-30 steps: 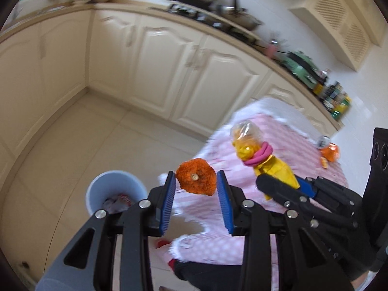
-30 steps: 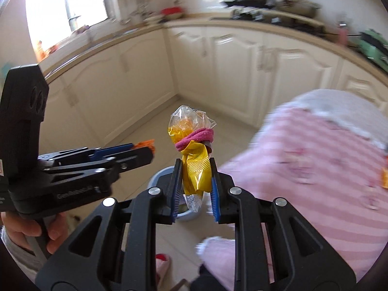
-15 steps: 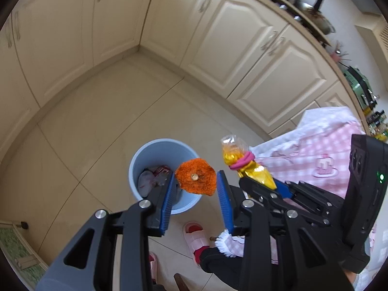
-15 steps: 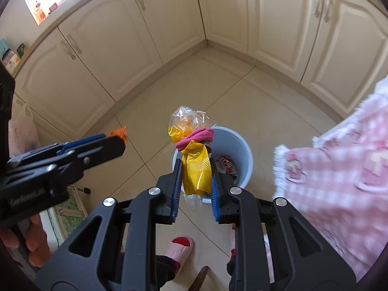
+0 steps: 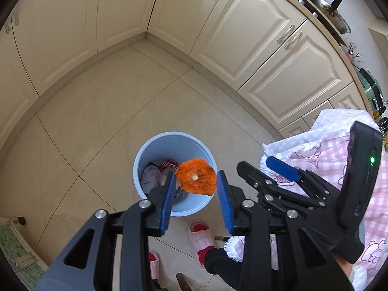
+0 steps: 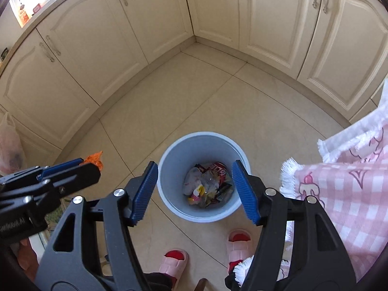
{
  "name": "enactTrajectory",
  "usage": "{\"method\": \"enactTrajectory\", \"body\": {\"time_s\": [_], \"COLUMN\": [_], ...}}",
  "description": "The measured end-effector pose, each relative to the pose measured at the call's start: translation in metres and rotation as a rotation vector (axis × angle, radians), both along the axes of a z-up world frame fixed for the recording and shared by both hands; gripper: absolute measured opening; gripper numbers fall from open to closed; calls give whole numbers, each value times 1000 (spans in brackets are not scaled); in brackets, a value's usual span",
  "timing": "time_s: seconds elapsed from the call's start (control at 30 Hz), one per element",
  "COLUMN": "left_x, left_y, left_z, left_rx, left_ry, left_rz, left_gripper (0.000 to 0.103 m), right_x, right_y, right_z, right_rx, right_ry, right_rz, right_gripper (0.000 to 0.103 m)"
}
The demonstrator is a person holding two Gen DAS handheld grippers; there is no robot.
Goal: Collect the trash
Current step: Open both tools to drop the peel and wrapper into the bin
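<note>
Right gripper point(image 6: 194, 190) has just been opening, jaws spread with nothing between them, above the round pale-blue plastic bin point(image 6: 169, 160). Left gripper point(image 5: 196, 195) pinches the fuzzy orange peel scrap point(image 5: 196, 179) over the bin's mouth. I'd centre it, then let go.

We hold two matching tools: the left gripper point(image 5: 196, 195) and the right gripper point(image 6: 194, 188) are matte black frames with triangular cut-outs, silver screw heads and ribbed blue pads point(image 6: 245, 194). A green light point(image 5: 372, 160) glows on one housing. We wear pink slippers point(image 6: 173, 263) over red socks.
</note>
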State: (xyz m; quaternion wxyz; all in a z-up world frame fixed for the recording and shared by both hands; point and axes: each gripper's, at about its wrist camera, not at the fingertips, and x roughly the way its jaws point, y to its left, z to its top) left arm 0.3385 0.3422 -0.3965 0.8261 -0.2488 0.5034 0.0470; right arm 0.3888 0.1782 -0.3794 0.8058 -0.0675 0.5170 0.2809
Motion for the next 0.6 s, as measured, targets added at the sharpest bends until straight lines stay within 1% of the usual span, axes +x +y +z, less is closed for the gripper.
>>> {"method": "enactTrajectory", "body": {"time_s": [0.1, 0.3, 0.47, 0.6], "left_x": [5, 16, 29, 39], "left_y": [-4, -13, -22, -32], "left_z": [-5, -12, -11, -6], "left_rx": [0, 24, 32, 44], "left_ry": [9, 25, 29, 21], "left_rz": [-9, -20, -35, -52], "left_gripper": [34, 34, 34, 34], "right_x": [0, -2, -4, -3], "right_y": [-9, -33, -48, -55], "right_z": [1, 5, 9, 13], "right_rx": [-9, -10, 3, 14], "right_ry": [-6, -31, -37, -48], "right_rz": [-13, -52, -76, -90], "right_gripper": [63, 63, 65, 66]}}
